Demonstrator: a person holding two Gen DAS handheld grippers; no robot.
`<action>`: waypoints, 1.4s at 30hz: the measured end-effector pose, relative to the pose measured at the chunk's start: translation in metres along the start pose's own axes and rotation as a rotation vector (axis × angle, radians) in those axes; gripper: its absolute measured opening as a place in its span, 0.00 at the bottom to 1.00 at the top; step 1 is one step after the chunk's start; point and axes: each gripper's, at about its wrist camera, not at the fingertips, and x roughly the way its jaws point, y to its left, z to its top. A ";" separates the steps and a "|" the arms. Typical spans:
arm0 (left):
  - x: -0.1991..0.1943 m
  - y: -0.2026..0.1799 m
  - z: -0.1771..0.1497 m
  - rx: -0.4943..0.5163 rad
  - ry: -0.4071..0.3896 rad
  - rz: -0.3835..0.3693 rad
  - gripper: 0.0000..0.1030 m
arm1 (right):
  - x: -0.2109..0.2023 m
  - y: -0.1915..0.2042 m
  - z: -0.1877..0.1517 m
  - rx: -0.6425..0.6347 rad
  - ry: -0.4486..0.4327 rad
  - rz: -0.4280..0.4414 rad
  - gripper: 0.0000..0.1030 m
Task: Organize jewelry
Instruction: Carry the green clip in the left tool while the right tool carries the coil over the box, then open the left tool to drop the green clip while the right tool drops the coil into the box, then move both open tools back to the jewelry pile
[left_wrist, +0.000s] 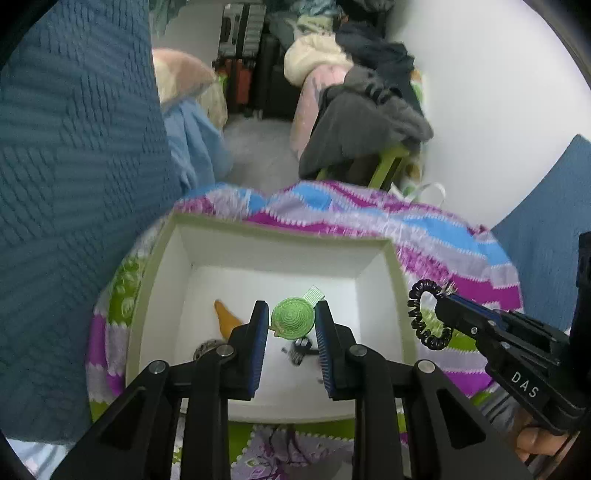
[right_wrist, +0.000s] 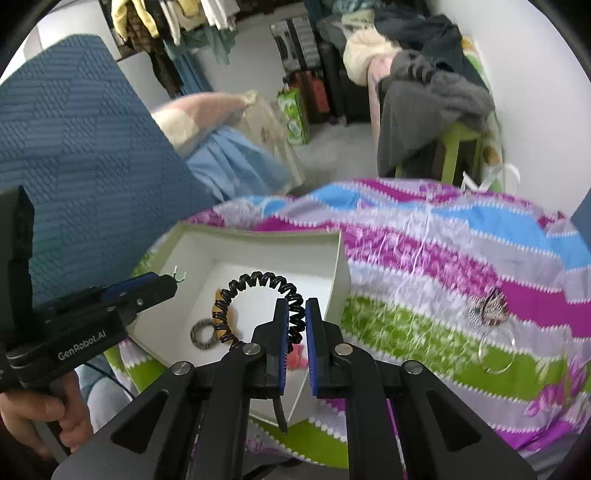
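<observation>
A white open box (left_wrist: 369, 258) (right_wrist: 334, 258) sits on a striped bedspread. My left gripper (left_wrist: 291, 321) is shut on a green straw-hat hair clip (left_wrist: 292, 318) and holds it over the box. My right gripper (right_wrist: 294, 321) is shut on a black coil hair tie (right_wrist: 258, 295) at the box's right edge; the tie also shows in the left wrist view (left_wrist: 424, 314). Inside the box lie an orange clip (left_wrist: 226, 317), a patterned ring (right_wrist: 204, 334) and a small dark piece (left_wrist: 299, 349).
On the bedspread (right_wrist: 461, 258) to the right lie a sparkly clip (right_wrist: 487, 306) and a clear hoop (right_wrist: 496, 350). A blue quilted cushion (left_wrist: 74, 184) rises on the left. Beyond the bed are a green stool piled with clothes (right_wrist: 443, 96) and suitcases.
</observation>
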 end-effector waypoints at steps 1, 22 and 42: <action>0.003 0.001 -0.003 0.004 0.011 0.002 0.24 | 0.004 -0.001 -0.004 0.004 0.013 0.003 0.07; -0.011 -0.053 0.001 -0.001 -0.070 -0.076 0.54 | -0.057 -0.044 0.009 -0.015 -0.107 0.058 0.23; 0.057 -0.208 -0.024 0.088 0.019 -0.321 0.44 | -0.066 -0.209 -0.042 0.059 -0.084 -0.066 0.23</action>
